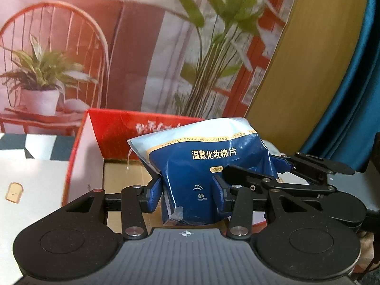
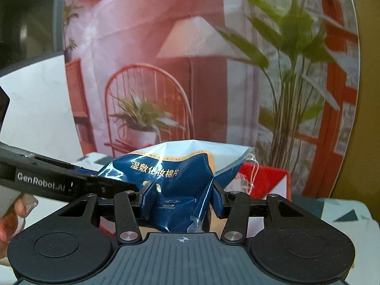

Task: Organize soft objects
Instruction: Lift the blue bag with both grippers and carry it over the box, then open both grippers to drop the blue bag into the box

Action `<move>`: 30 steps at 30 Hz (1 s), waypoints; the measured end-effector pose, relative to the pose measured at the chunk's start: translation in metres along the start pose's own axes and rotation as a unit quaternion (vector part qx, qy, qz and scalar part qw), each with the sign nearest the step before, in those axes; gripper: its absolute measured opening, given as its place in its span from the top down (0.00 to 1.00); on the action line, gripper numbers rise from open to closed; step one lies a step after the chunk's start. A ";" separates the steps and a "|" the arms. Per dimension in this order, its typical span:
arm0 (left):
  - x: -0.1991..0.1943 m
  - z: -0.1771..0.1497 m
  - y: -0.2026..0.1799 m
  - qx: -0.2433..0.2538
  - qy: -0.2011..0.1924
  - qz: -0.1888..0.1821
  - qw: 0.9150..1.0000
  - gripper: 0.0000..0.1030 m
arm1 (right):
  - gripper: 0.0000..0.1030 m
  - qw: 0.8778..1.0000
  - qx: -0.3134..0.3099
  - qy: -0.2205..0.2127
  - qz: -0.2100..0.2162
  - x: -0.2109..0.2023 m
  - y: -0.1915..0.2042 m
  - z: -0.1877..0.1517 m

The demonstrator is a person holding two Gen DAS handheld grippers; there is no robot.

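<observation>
1. A blue and white pack of cotton pads [image 1: 201,163] is held up in the air, crumpled at the waist, with white Chinese lettering across its blue front and a pale, translucent top edge. It shows in the right wrist view too [image 2: 175,182].

2. The left gripper [image 1: 187,193] pinches the lower part of the pack; its blue fingers [image 1: 153,194] press into the plastic from both sides, and the film buckles between them.

3. The right gripper [image 2: 180,199] also clamps the same pack, its pads sunk into the blue wrapper, so both tools have it at once. In the left view the right gripper's black linkage [image 1: 285,175] reaches in from the right edge and meets the pack at its side.

4. Below and behind the pack stands an open red box [image 1: 133,133] with white inner walls and a brown cardboard floor. The pack hangs over its opening, not resting on the floor. In the right view the red box [image 2: 263,178] peeks out just behind the pack.

5. Left of the box lies a white surface bearing a small toast-shaped sticker [image 1: 13,192].

6. A hand [image 2: 14,216] shows at the left edge of the right view, beneath the other tool's black body.

7. Behind everything hangs a printed backdrop [image 1: 71,47] of a pink room with a red chair and potted plants. A teal curtain [image 1: 351,95] hangs at the far right.
</observation>
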State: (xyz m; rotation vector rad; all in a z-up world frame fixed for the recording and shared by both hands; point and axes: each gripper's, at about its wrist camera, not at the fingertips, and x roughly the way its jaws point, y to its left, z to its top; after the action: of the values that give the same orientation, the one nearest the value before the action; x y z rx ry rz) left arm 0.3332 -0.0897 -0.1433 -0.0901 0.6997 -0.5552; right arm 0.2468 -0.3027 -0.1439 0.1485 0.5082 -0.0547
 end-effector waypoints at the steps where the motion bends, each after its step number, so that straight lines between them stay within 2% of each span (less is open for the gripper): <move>1: 0.006 0.000 0.001 -0.003 0.005 0.000 1.000 0.55 | 0.56 1.000 0.004 0.006 0.000 0.004 -0.004 -0.002; 8: 0.038 0.000 0.001 -0.011 0.042 0.004 0.999 0.55 | 0.57 0.998 0.039 0.043 -0.006 0.026 -0.025 -0.018; 15: 0.046 -0.005 -0.002 -0.002 0.060 0.010 0.998 0.55 | 0.57 0.996 0.058 0.068 -0.009 0.035 -0.033 -0.030; 20: 0.036 -0.006 -0.003 0.013 0.050 0.029 0.998 0.52 | 0.56 0.995 0.059 0.080 -0.025 0.034 -0.031 -0.034; 23: 0.023 -0.005 -0.001 0.011 0.038 0.032 0.999 0.51 | 0.53 0.995 0.043 0.076 -0.037 0.027 -0.026 -0.033; 30: -0.022 -0.016 -0.004 0.022 0.008 0.054 0.998 0.51 | 0.53 0.997 0.036 0.059 -0.036 -0.005 -0.014 -0.036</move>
State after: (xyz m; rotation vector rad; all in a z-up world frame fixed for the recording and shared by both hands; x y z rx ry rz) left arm 0.3073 -0.0803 -0.1416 -0.0059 0.7040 -0.4681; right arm 0.2244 -0.3108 -0.1741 0.2056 0.6306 -0.1356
